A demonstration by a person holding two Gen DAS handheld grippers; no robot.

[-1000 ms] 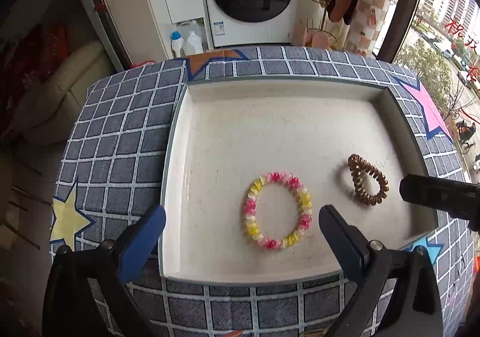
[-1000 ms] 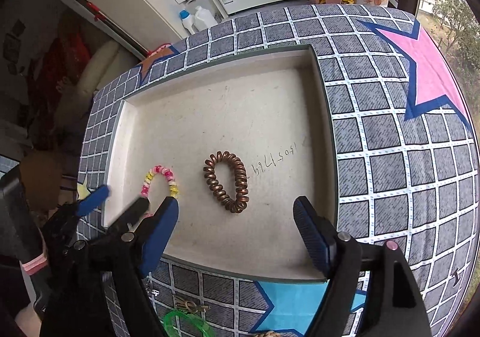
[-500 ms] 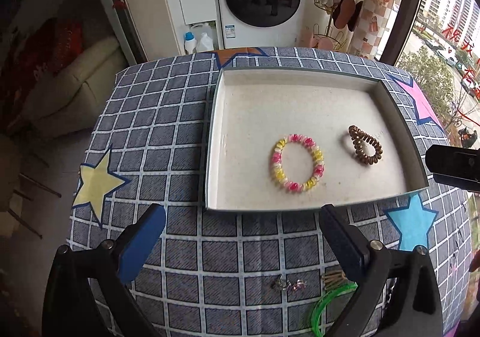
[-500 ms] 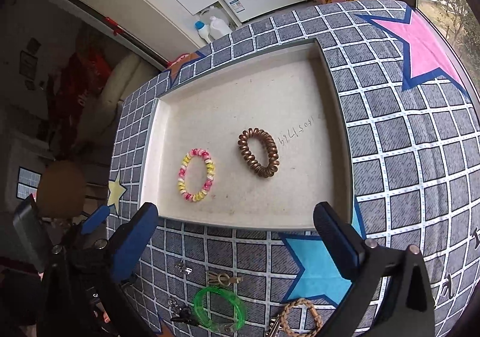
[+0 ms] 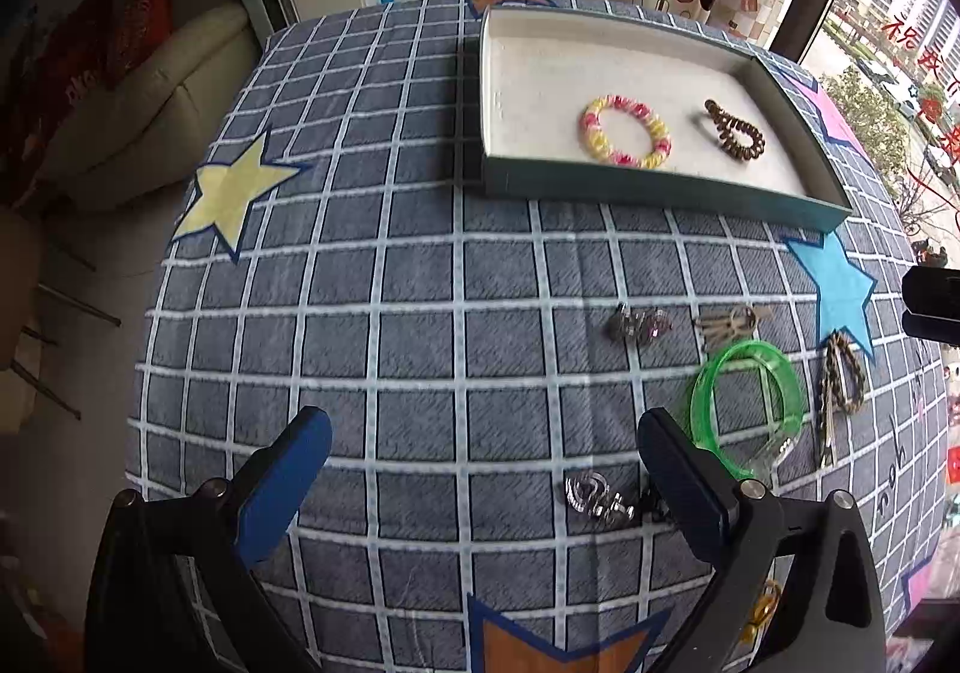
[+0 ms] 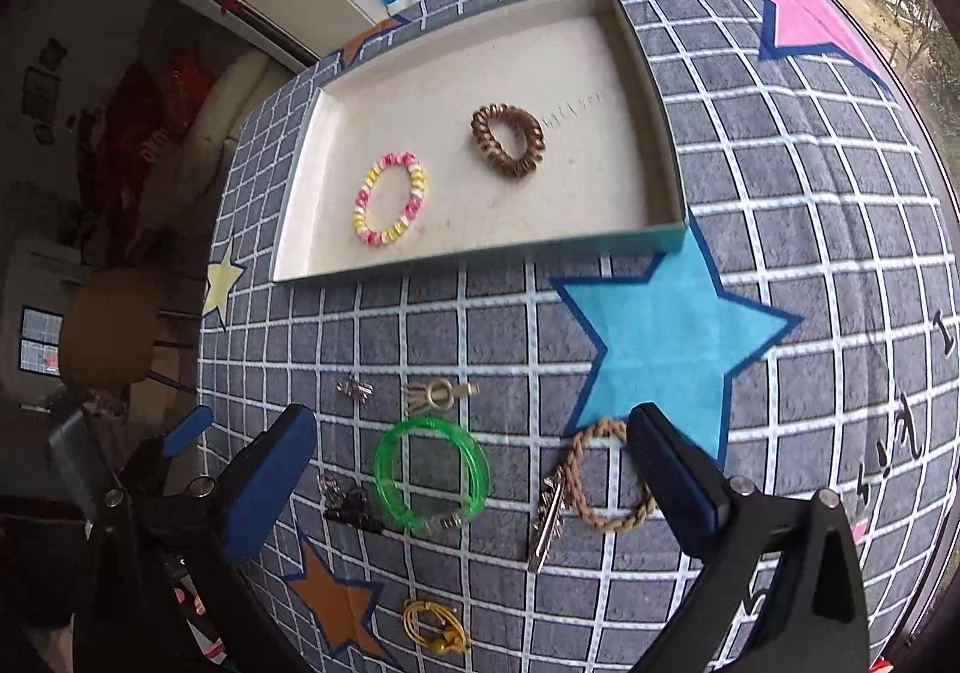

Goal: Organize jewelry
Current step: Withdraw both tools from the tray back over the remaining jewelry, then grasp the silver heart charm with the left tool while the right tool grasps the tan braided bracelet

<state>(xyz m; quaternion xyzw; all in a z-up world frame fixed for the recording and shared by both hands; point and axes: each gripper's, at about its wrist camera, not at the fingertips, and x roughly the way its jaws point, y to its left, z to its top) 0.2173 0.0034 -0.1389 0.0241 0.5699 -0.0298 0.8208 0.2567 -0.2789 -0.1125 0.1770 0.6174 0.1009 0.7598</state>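
Note:
A shallow teal-walled tray [image 5: 660,187] [image 6: 480,253] on the checked cloth holds a pink-and-yellow bead bracelet [image 5: 624,139] [image 6: 390,199] and a brown coil hair tie [image 5: 735,130] [image 6: 507,139]. Loose on the cloth nearer to me lie a green bangle [image 5: 747,409] [image 6: 429,472], a braided brown bracelet [image 5: 843,379] [image 6: 606,478], a gold clip [image 5: 726,325] [image 6: 438,394] and small silver pieces [image 5: 597,496] [image 6: 355,390]. My left gripper [image 5: 480,433] hangs open over bare cloth, left of the bangle. My right gripper [image 6: 468,430] is open wide above the bangle, with nothing held.
A silver hair clip [image 6: 549,517] lies against the braided bracelet, and a yellow cord [image 6: 435,625] sits near the front edge. The cloth bears coloured stars [image 6: 672,337]. A sofa [image 5: 156,103] stands beyond the table's left side and a window [image 5: 888,43] at the right.
Both grippers have pulled back from over the tray toward the near side of the table, bringing the loose jewelry into view. The right jaws widened a little.

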